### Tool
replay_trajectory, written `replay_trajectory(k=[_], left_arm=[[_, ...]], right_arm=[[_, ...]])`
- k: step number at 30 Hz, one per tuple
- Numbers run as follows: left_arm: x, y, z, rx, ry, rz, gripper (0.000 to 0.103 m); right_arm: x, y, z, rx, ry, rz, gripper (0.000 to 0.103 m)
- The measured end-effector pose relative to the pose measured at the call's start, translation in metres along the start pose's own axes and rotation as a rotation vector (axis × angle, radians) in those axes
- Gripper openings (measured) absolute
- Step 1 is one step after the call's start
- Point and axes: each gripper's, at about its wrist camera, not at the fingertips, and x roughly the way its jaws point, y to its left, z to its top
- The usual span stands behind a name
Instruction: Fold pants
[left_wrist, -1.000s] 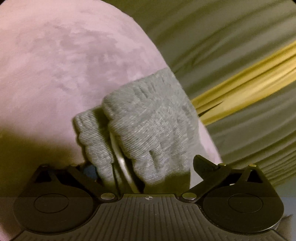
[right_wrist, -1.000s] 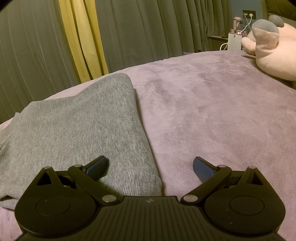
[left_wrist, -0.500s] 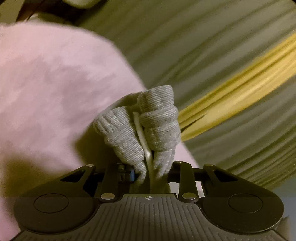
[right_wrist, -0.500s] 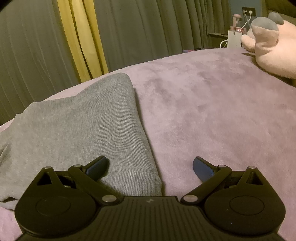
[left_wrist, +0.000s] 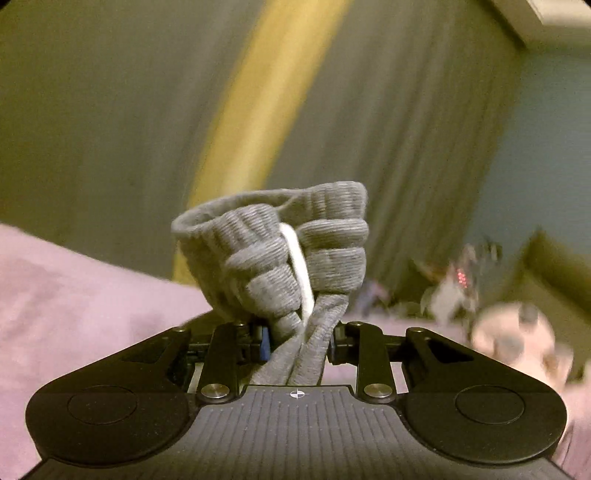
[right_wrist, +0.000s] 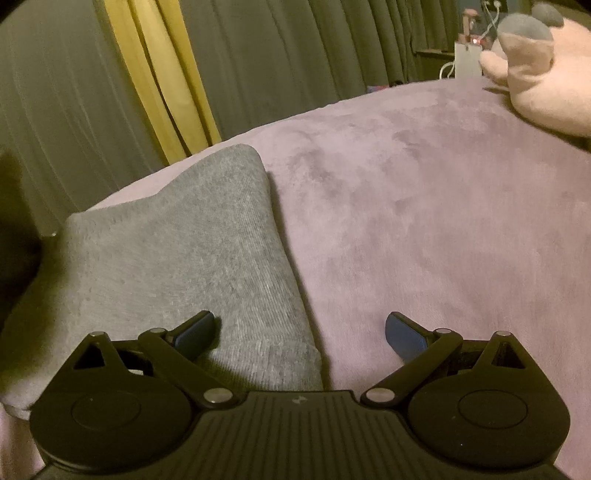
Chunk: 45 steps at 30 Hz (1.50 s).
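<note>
The grey knit pants (right_wrist: 177, 258) lie on the mauve bed cover, one leg running away from the right wrist camera. Their ribbed waistband (left_wrist: 280, 254), with a white drawstring (left_wrist: 297, 269), bunches up in front of the left wrist camera, lifted above the bed. My left gripper (left_wrist: 298, 338) is shut on that waistband, cloth pinched between both pads. My right gripper (right_wrist: 299, 332) stands open low over the near end of the pants; its left finger (right_wrist: 194, 334) rests on the grey cloth, the right finger (right_wrist: 404, 338) over bare cover.
The mauve bed cover (right_wrist: 424, 221) spreads wide to the right. A pink and grey plush toy (right_wrist: 543, 74) sits at the far right corner. Grey curtains with a yellow strip (right_wrist: 155, 77) hang behind the bed. A bedside stand with cables (right_wrist: 467, 55) is beyond.
My left gripper closed on the waistband, then rose and rolled, lifting the bunched cloth off the bed. In the right wrist view the far part of the pants has pulled up. The right gripper stayed put.
</note>
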Motion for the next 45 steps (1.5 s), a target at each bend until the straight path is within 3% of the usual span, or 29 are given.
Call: replay_trajectory(k=[2,5,7,9,10,11,13,16,18,21,23,24,25,28,32,34,38,43,45], left_arm=[[0.028,-0.037,-0.029,0.109,0.094,-0.008,0.034],[0.065,-0.076,-0.087,0.245,0.290,0.027,0.061],[0.083,-0.078,-0.121,0.242,0.460,0.057,0.066],[0.085,-0.060,-0.130,0.140,0.527,0.073,0.066],[0.076,-0.048,-0.127,0.071,0.509,0.053,0.070],[0.062,-0.036,-0.122,0.000,0.483,0.037,0.084],[0.035,-0.013,-0.109,-0.132,0.419,0.057,0.098],[-0.003,0.024,-0.097,-0.257,0.302,0.210,0.100],[-0.021,0.046,-0.101,-0.298,0.265,0.324,0.101],[-0.037,0.074,-0.118,-0.341,0.269,0.512,0.101],[-0.041,0.089,-0.132,-0.422,0.291,0.595,0.101],[-0.040,0.099,-0.134,-0.495,0.307,0.598,0.101],[-0.040,0.108,-0.132,-0.561,0.290,0.585,0.100],[-0.045,0.119,-0.135,-0.618,0.213,0.625,0.101],[-0.049,0.123,-0.138,-0.641,0.212,0.617,0.101],[-0.048,0.124,-0.139,-0.640,0.214,0.614,0.101],[-0.051,0.128,-0.143,-0.647,0.211,0.604,0.101],[-0.049,0.127,-0.145,-0.643,0.219,0.605,0.101],[-0.048,0.126,-0.145,-0.634,0.224,0.609,0.101]], right_arm=[[-0.001,-0.004,0.001,0.020,0.005,0.016,0.099],[-0.001,-0.007,0.002,0.041,0.010,0.035,0.099],[-0.002,-0.009,0.003,0.054,0.012,0.046,0.099],[-0.002,-0.011,0.004,0.066,0.013,0.059,0.099],[-0.003,-0.013,0.004,0.076,0.013,0.067,0.099],[-0.002,-0.015,0.006,0.086,0.017,0.074,0.099],[-0.003,-0.018,0.007,0.108,0.020,0.089,0.099],[-0.008,-0.022,0.011,0.153,0.018,0.108,0.093],[-0.018,-0.022,0.012,0.192,-0.002,0.131,0.088],[-0.036,-0.009,0.015,0.191,-0.044,0.168,0.088],[-0.045,0.010,0.015,0.135,-0.062,0.196,0.088],[-0.046,0.019,0.015,0.119,-0.056,0.214,0.088],[-0.046,0.026,0.013,0.116,-0.045,0.239,0.081],[-0.038,0.037,0.009,0.191,0.034,0.317,0.043],[-0.022,0.037,0.004,0.402,0.122,0.441,0.041],[-0.011,0.034,0.002,0.487,0.143,0.461,0.041],[0.000,0.032,0.002,0.568,0.150,0.447,0.052],[0.006,0.052,0.015,0.512,0.132,0.416,0.054],[0.011,0.059,0.023,0.496,0.129,0.391,0.043]])
